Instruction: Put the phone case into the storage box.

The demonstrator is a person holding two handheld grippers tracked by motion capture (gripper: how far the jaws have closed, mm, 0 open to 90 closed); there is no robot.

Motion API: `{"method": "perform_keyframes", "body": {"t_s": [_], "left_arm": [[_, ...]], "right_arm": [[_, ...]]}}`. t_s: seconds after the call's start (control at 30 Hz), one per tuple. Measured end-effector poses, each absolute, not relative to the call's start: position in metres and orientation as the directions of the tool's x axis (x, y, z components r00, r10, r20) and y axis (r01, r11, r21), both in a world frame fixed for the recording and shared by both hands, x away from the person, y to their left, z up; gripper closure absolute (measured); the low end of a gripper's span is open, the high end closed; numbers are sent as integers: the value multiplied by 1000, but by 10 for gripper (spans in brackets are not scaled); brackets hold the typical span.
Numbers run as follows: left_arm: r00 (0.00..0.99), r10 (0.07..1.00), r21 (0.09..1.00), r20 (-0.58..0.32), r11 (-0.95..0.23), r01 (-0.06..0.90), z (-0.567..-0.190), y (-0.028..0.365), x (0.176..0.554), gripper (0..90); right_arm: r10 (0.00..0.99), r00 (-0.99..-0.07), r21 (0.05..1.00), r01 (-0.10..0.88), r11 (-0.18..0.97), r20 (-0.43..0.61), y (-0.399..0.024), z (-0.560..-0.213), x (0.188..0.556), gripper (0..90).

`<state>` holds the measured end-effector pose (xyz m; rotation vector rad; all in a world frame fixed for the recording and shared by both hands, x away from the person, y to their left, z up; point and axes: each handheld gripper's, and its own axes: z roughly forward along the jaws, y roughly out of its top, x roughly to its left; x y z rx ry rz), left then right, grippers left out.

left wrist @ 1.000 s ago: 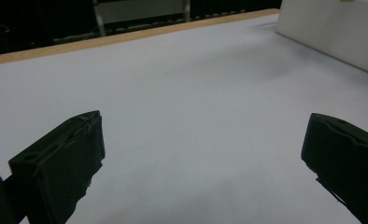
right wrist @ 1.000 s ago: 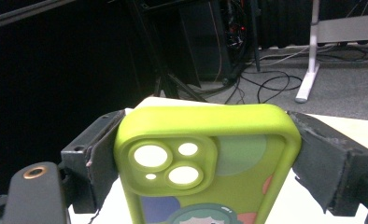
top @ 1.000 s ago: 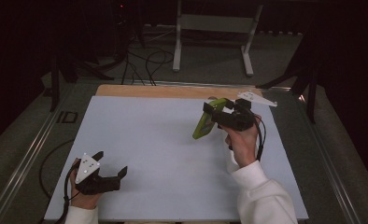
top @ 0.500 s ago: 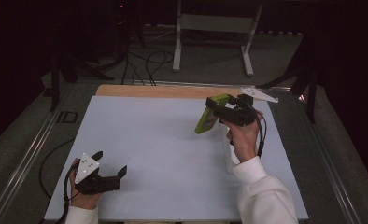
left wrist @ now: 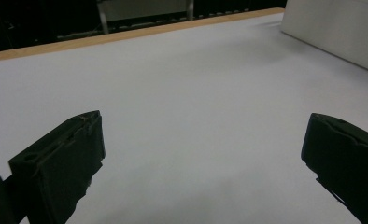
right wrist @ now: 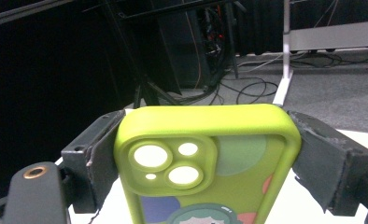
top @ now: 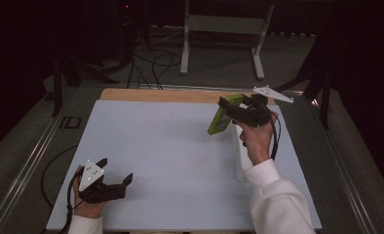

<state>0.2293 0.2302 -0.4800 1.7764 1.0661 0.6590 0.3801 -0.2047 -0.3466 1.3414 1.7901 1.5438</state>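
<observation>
A lime-green phone case (top: 220,118) with camera cut-outs and a cartoon print hangs tilted above the far right part of the white table sheet (top: 170,141). My right gripper (top: 230,110) is shut on it. In the right gripper view the case (right wrist: 205,154) sits upright between the two black pads (right wrist: 100,154), which press on its long sides. My left gripper (top: 116,170) rests at the near left corner of the sheet, open. In the left gripper view its fingers (left wrist: 60,158) stand wide apart over bare white surface.
A long white box (top: 240,156) lies on the sheet under my right forearm and shows again as a white box (left wrist: 334,32) at the left gripper view's top right. A wooden strip (top: 170,95) edges the table's far side. Cables and stand legs (top: 219,48) lie beyond.
My right gripper has carried the phone case a little to the right and farther from me. The left gripper has stayed where it was.
</observation>
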Motion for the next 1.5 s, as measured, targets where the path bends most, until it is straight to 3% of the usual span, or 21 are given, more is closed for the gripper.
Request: {"method": "perform_keyframes", "body": {"t_s": [1.5], "left_arm": [[482,876,905,-15,-193,379,-481,228,229,1]], "right_arm": [[916,-327,920,379,-99,233,-228,-336,407,159]]}}
